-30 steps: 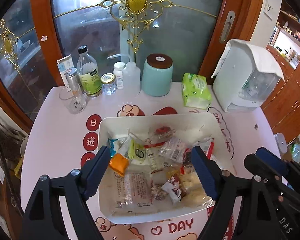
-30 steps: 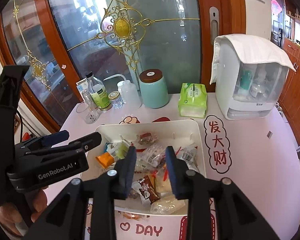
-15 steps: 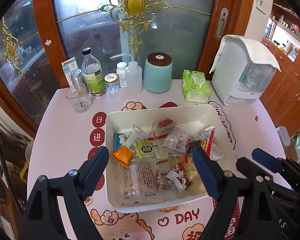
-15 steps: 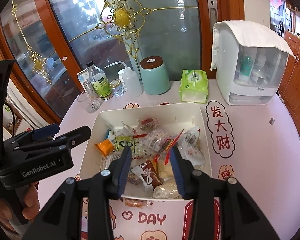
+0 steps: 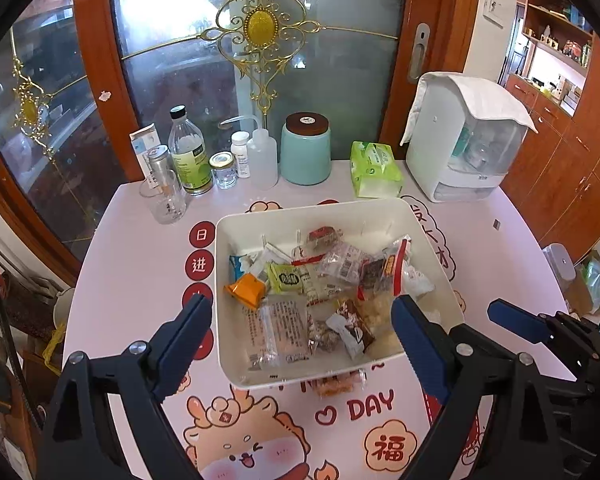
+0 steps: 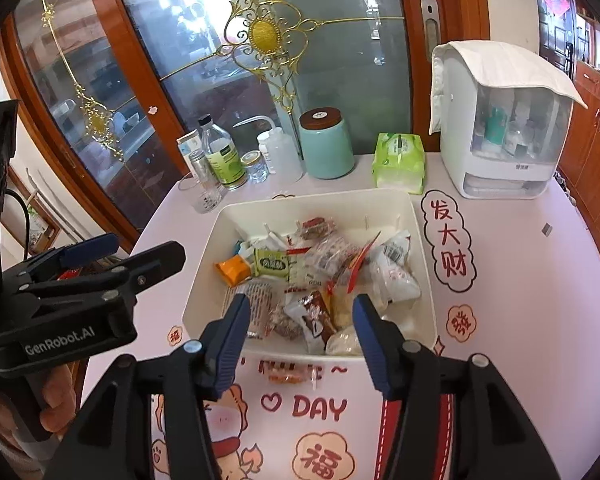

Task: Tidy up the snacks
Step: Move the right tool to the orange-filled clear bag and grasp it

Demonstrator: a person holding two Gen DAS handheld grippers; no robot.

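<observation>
A white bin (image 5: 312,210) (image 6: 316,200) on the pink printed table holds several wrapped snacks, among them an orange packet (image 5: 246,288) (image 6: 232,270), a green packet (image 5: 286,278) (image 6: 272,266) and a brown-and-white one (image 5: 350,328) (image 6: 314,318). One small packet (image 5: 340,386) (image 6: 292,376) lies on the table just in front of the bin. My left gripper (image 5: 300,340) hangs over the bin's near end, jaws wide and still opening, empty. My right gripper (image 6: 302,340) hovers beside it, jaws opening, also empty. A hand holds the left gripper (image 6: 148,246).
Along the back stand a glass (image 5: 166,200), bottles and small jars (image 5: 188,156), a teal canister (image 5: 305,148), a green tissue pack (image 5: 374,170) and a white cloth-covered storage box (image 5: 466,148). A glass door rises behind them. The table's rounded edge falls away at left.
Both grippers have drawn back from the bin toward the table's near side. The right jaws have spread much wider, the left slightly. The loose packet in front of the bin has come into view.
</observation>
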